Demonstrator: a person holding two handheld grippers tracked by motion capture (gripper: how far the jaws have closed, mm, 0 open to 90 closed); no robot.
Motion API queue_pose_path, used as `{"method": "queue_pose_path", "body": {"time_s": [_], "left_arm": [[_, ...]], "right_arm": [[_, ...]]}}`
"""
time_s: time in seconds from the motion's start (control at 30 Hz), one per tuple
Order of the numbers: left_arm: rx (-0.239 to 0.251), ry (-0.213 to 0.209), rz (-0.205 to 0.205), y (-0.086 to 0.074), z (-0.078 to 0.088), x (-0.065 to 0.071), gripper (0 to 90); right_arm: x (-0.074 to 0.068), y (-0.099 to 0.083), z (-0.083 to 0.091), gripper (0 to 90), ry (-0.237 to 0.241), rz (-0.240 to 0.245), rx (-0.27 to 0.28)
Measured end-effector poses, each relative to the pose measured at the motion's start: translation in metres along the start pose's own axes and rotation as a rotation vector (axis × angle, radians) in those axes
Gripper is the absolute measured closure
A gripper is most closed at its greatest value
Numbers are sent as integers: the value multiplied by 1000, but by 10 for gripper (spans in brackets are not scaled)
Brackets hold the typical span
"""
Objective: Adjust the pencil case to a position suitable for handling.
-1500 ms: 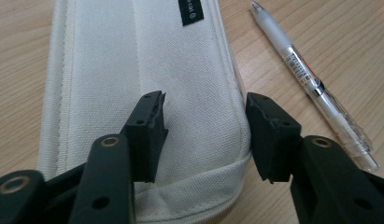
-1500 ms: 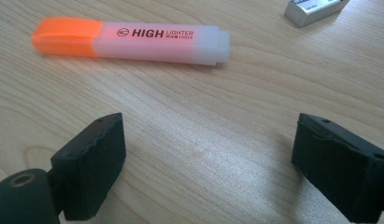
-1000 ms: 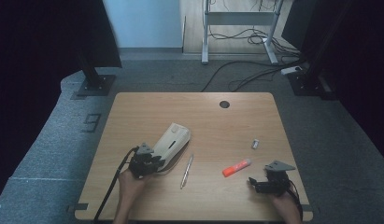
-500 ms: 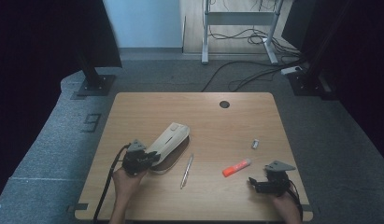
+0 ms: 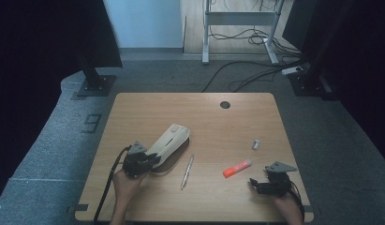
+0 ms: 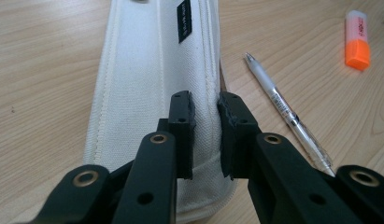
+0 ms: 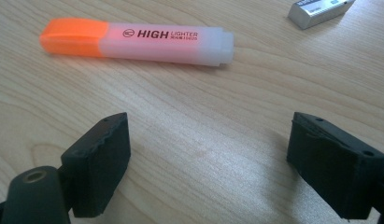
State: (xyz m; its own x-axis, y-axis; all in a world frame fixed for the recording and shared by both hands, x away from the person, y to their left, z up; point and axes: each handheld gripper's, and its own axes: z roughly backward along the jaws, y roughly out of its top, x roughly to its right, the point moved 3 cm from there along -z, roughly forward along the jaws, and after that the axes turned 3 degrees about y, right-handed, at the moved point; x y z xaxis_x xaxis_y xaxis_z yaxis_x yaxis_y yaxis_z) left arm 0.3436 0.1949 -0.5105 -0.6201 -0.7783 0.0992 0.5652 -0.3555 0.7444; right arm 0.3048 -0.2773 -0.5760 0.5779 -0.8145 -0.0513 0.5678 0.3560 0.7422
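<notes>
- The left hand-held gripper [image 5: 152,159] is clenched on the near end of the long cream canvas pencil case [image 6: 152,88], pinching a ridge of fabric along its zip seam; the case lies slanted on the left half of the surface.
- The right hand-held gripper [image 7: 208,163] stands released near the front right edge, with bare wood between its jaws, which have just been closing a little.
- The orange-capped translucent highlighter [image 7: 133,39] lies just ahead of it, and the small silvery-grey eraser block [image 7: 320,9] farther off.
- The clear plastic ballpoint pen [image 6: 288,112] lies just beside the case, with open wood around it.
- The light wooden surface [image 5: 218,122] has a round black cable hole [image 5: 225,104] near its far edge; grey carpet surrounds it.
- The highlighter reads "HIGH LIGHTER"; the writing on the case's black tag [image 6: 184,21] is too small to read.
</notes>
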Motion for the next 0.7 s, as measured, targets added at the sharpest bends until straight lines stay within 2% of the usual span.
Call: {"method": "queue_pose_path", "body": {"time_s": [0.1,0.33,0.5,0.7], "left_arm": [[-5,-6,-2,0,-1,0,761],[-1,-7,-4,-1,-1,0,758],[-2,-7,-6,-1,-1,0,757],[-2,-14,-6,-1,-1,0,753]], "right_arm": [[3,-1,3,153,4,-7,-6],[14,5,10,191,2,-60,-16],[19,14,11,206,-23,-55,-26],[25,26,3,207,-31,-60,-54]]}}
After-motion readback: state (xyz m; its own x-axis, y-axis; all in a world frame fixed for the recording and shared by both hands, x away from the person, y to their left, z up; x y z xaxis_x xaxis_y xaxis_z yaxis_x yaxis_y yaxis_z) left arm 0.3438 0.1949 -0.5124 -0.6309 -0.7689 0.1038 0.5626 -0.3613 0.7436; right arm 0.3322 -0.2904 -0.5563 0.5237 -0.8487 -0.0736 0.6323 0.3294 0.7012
